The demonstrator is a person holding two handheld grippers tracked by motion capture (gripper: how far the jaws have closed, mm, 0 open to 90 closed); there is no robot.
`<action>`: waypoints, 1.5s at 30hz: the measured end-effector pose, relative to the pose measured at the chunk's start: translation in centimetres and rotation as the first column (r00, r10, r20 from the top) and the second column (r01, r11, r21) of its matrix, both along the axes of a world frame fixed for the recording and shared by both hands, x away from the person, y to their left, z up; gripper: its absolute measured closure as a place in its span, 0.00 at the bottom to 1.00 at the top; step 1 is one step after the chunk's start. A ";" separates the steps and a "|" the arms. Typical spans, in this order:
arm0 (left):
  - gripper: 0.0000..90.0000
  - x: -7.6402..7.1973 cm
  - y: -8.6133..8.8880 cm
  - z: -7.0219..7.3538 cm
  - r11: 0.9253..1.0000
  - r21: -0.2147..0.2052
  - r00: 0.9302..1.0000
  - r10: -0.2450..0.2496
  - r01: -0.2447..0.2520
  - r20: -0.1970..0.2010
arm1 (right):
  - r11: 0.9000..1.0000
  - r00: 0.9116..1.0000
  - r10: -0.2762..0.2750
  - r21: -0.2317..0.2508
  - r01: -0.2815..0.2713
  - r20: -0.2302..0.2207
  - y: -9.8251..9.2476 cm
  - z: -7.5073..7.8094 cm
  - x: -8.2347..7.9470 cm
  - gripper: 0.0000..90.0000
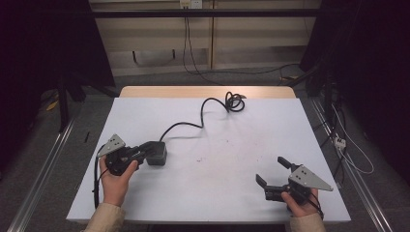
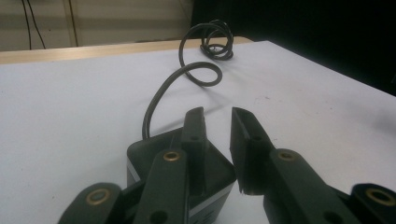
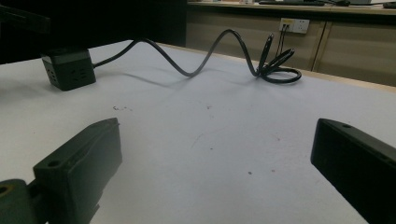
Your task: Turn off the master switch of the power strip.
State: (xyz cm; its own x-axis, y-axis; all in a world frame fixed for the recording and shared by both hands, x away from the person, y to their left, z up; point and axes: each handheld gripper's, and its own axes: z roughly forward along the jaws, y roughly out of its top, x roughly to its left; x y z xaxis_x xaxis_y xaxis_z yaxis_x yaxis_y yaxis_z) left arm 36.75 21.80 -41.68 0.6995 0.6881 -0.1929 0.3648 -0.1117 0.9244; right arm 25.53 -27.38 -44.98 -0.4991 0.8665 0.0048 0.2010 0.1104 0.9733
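Table (image 1: 227, 159), white top with a wood strip along its far edge, takes up most of the high view. Dark cord (image 1: 203, 113) runs from the cube across the far half of the top and ends in a loose coil (image 1: 234, 101) near the far edge. Dark cube-shaped power socket (image 1: 157, 152) sits on the near-left part of the table, sockets visible on its side in the right gripper view (image 3: 70, 70).

Left gripper (image 1: 145, 152) lies level at the cube, held by the left hand (image 1: 116, 181). In the left gripper view one jaw rests on the cube's top face (image 2: 180, 161), the other stands just off its edge over bare table; the jaws are narrowly apart, and whether they press on the cube I cannot tell.

Right gripper (image 1: 273, 171) sits near the front right of the table, well apart from the cube, in the right hand (image 1: 302, 203). Its jaws stand wide, bare table between them.
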 end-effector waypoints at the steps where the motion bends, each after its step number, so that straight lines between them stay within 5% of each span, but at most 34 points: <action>1: 0.85 0.0 0.0 0.0 1.000 0.009 1.000 0.001 -0.001 0.000 | 1.000 1.000 0.000 0.000 0.000 0.000 0.0 0.0 0.0 0.02; 16: 1.00 0.3 -0.3 0.0 0.999 0.028 0.999 -0.015 0.016 -0.029 | 1.000 1.000 0.000 -0.003 0.000 0.001 0.0 0.0 0.0 0.02; 45: 1.00 0.6 -0.4 -0.5 0.996 0.093 0.998 0.015 -0.008 -0.067 | 1.000 1.000 0.004 -0.005 -0.004 0.005 0.0 0.1 0.0 0.02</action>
